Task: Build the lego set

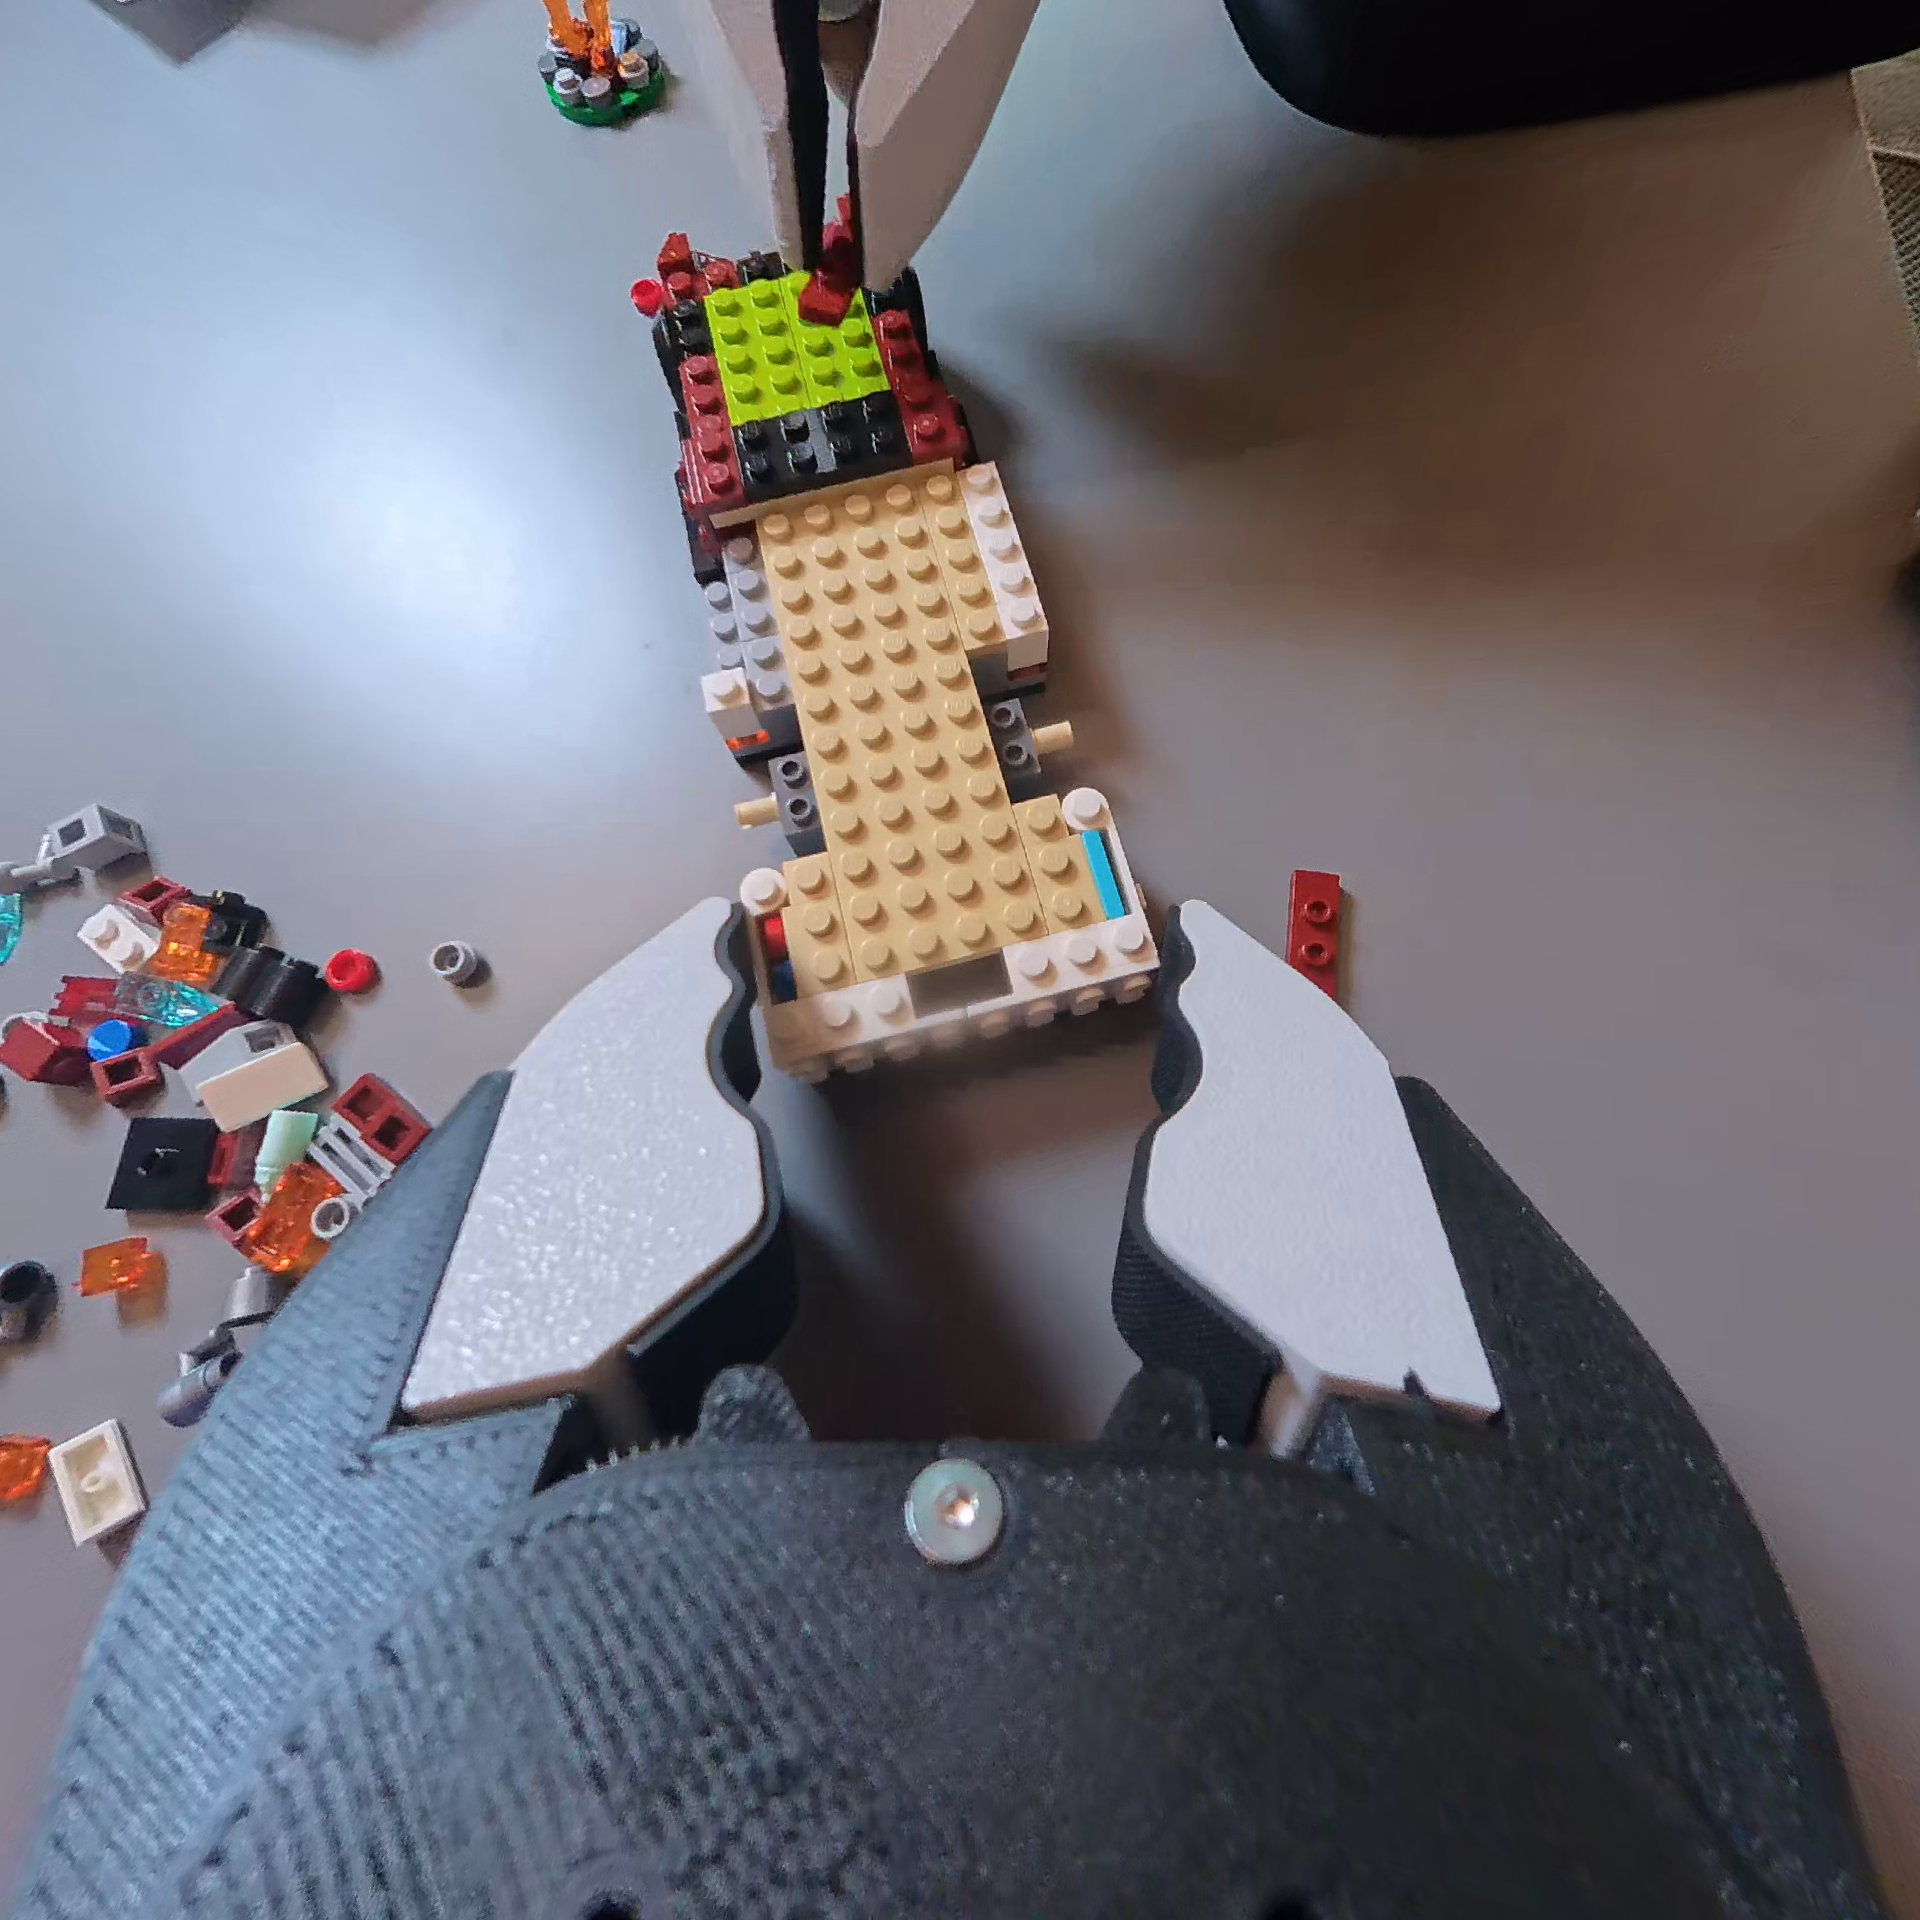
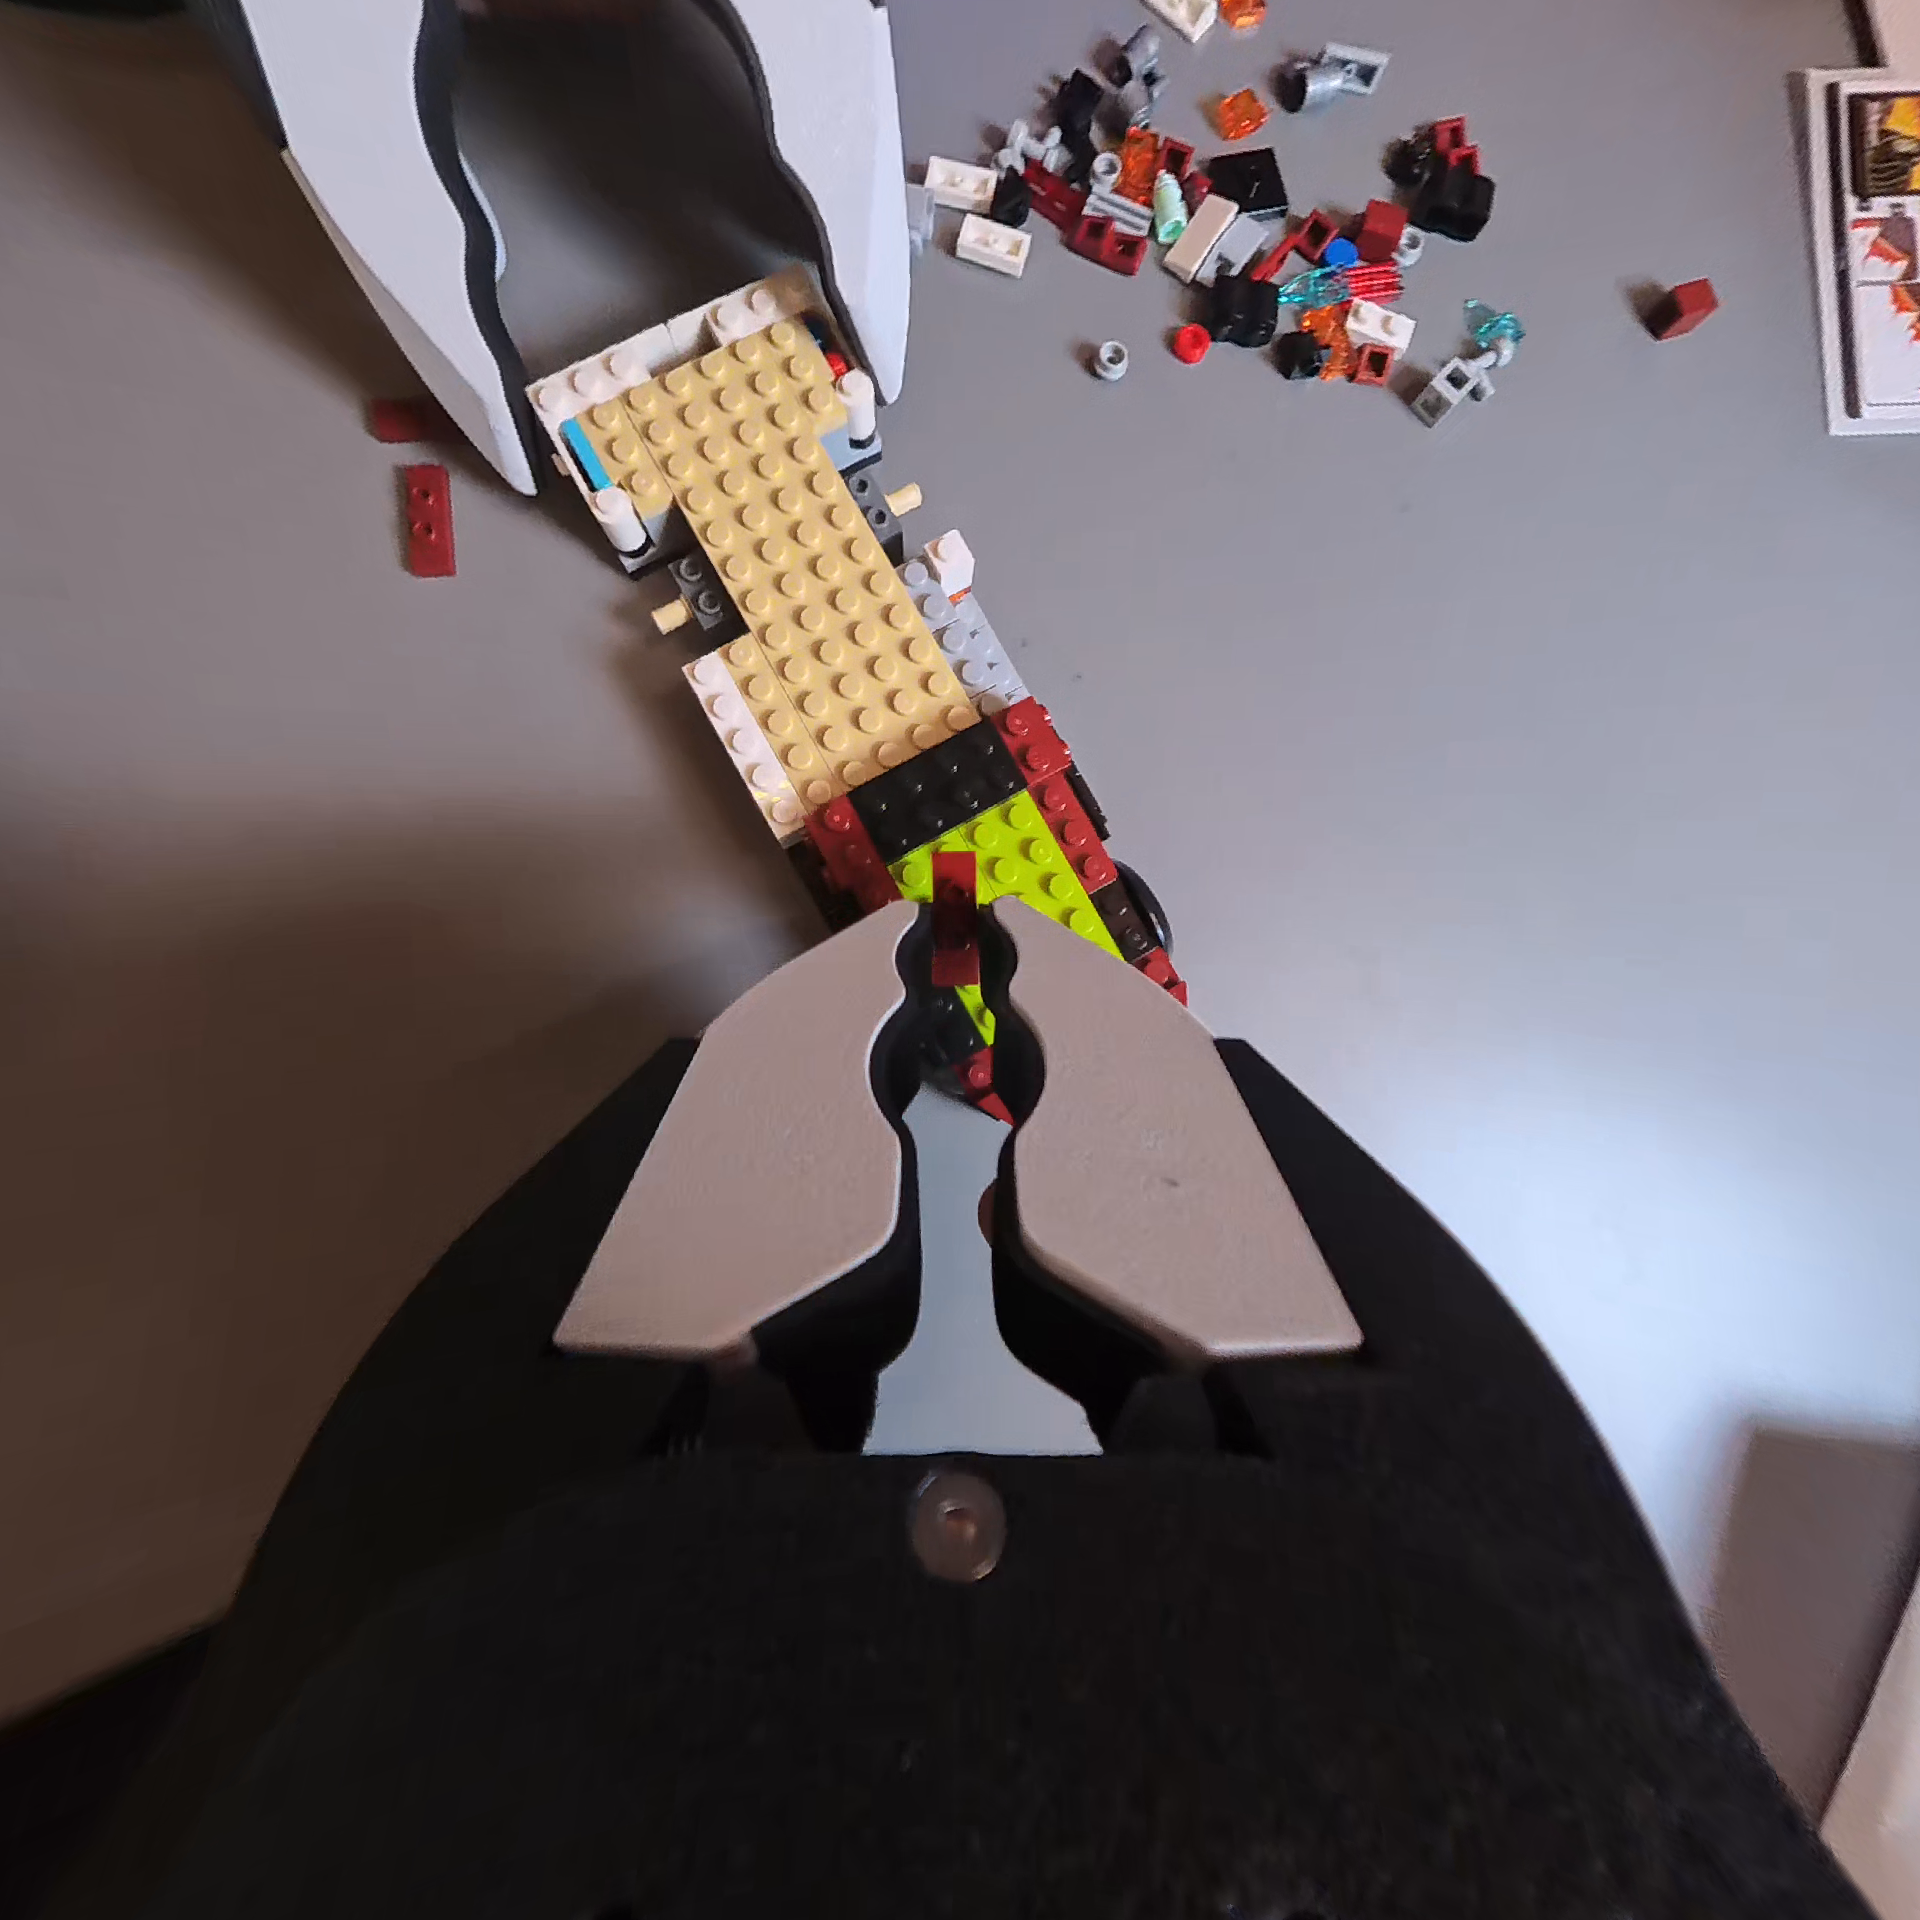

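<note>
The left gripper (image 1: 951, 971), black ribbed printed plastic with pale grey pebbled finger covers and wavy dark pads, stands spread around the near end of a long brick model (image 1: 894, 727) lying on the smooth grey table (image 1: 1455, 623). Its left pad meets the white-and-tan end block; its right pad lies right at the opposite side, though contact there is hard to judge.

The model is a studded build: a tan plate runs down its spine, edged with white bricks and a thin light-blue strip, with small tan pegs jutting from grey side blocks. Beyond comes a black band, then a lime-green studded patch (image 1: 795, 348) framed in dark red.

At that far end the right gripper (image 2: 958, 914) (same build, fingers nearly together) pinches a small dark red plate (image 2: 954, 920) on edge between its pads, its lower end over the lime-green studs.

Just right of the left gripper's right finger lies a flat dark red two-stud plate (image 1: 1314, 933). Toward the table's left edge sprawls a loose brick pile (image 1: 197, 1049) in glossy red, black, white and clear orange. A small round green-based build (image 1: 601, 78) stands near the far edge, and in the right wrist view a printed booklet (image 2: 1870, 249) lies beyond the pile.
</note>
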A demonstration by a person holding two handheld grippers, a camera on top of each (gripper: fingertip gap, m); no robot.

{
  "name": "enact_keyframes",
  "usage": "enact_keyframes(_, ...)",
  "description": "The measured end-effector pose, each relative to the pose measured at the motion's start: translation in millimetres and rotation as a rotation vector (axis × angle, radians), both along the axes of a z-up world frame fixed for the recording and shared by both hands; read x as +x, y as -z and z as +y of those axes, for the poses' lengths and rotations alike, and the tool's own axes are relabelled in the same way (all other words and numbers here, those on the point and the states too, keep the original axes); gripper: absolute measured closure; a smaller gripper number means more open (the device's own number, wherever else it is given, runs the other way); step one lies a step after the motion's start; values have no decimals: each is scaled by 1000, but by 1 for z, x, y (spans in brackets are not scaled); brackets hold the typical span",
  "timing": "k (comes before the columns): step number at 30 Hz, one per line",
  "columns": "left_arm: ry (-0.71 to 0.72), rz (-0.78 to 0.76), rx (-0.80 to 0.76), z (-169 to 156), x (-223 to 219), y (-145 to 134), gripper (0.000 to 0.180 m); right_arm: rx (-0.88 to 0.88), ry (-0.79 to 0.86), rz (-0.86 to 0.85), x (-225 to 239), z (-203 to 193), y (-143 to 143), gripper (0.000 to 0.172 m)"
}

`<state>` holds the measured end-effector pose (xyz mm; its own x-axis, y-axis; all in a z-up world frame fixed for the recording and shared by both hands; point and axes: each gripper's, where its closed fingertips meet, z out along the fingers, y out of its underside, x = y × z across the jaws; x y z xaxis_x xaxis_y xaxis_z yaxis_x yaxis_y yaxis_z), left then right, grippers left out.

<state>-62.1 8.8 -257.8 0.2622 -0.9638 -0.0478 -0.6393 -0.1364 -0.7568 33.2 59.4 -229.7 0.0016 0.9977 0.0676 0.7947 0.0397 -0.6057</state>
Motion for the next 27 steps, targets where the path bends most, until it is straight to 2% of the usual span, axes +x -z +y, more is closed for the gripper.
enact_keyframes(18, 6, -6, 0, 0, -1, 0, 105, -11, -42, -65, 0, -1, 7, 164)
enact_keyframes(21, -2, -3, -1, 0, 0, 0, 105, -12, 7, -71, 0, 2, 7, 164)
enact_keyframes(27, -65, 10, -4, 3, 4, 0, 105, -59, 223, -62, 2, 12, 7, 164)
